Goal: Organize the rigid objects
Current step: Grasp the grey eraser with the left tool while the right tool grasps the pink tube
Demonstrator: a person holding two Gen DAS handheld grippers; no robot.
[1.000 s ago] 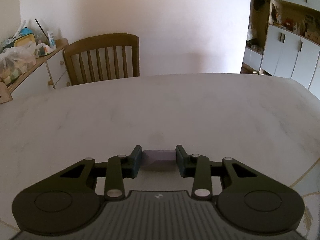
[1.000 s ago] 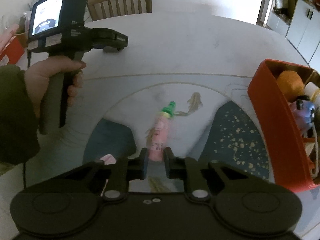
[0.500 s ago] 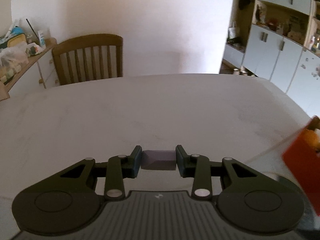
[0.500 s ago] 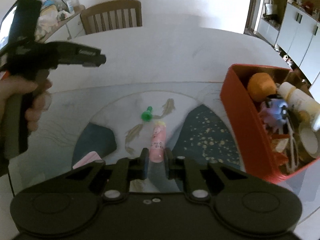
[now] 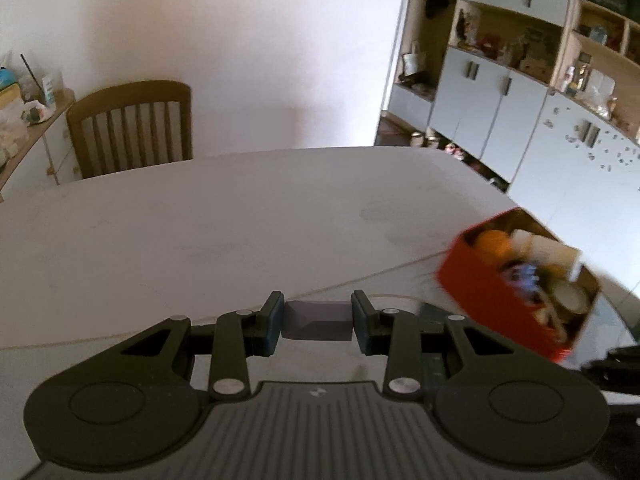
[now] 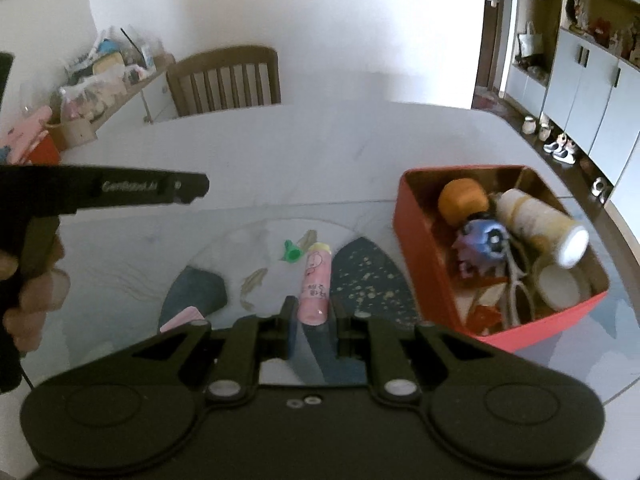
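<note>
Pink tube (image 6: 315,288) (green cap (image 6: 291,251) now off), clamped in right hand-held gripper (image 6: 312,316); left hand-held gripper (image 5: 317,319) gripping grey block (image 5: 317,320).

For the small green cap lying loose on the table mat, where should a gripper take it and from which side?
Judging from the right wrist view, the green cap lies alone on the glass mat, left of the pink tube's tip. Its wider round end looks like the best hold: come from above, pads across that end, since it sits low and small. Its exact shape is hard to tell.

Green cap (image 6: 292,251) off pink tube (image 6: 316,288) — both tools apparently raised.
</note>
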